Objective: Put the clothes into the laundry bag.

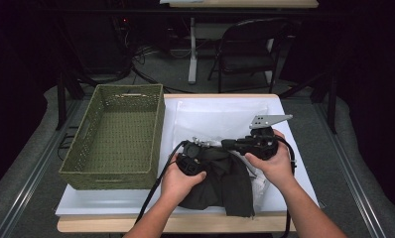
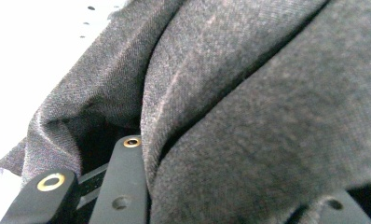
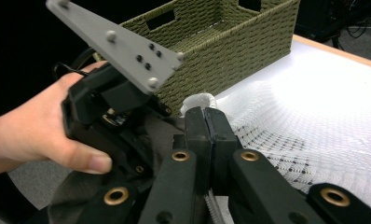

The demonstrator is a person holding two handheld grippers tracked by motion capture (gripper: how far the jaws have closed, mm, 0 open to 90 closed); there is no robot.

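**Dark garment and mesh bag gripped, basket still empty**

At the left, a green woven basket (image 1: 117, 136) is seen empty on the white surface (image 1: 86, 201). Beside it, the left gripper (image 1: 191, 157) is pressed into a dark grey garment (image 1: 225, 183), with its jaws part-closed around a thick fold of the cloth. Further right, the right gripper (image 1: 235, 144) is held with its jaws clamped tight on the rim of a white mesh bag (image 3: 314, 126). The garment is judged not yet bagged; loading remains.
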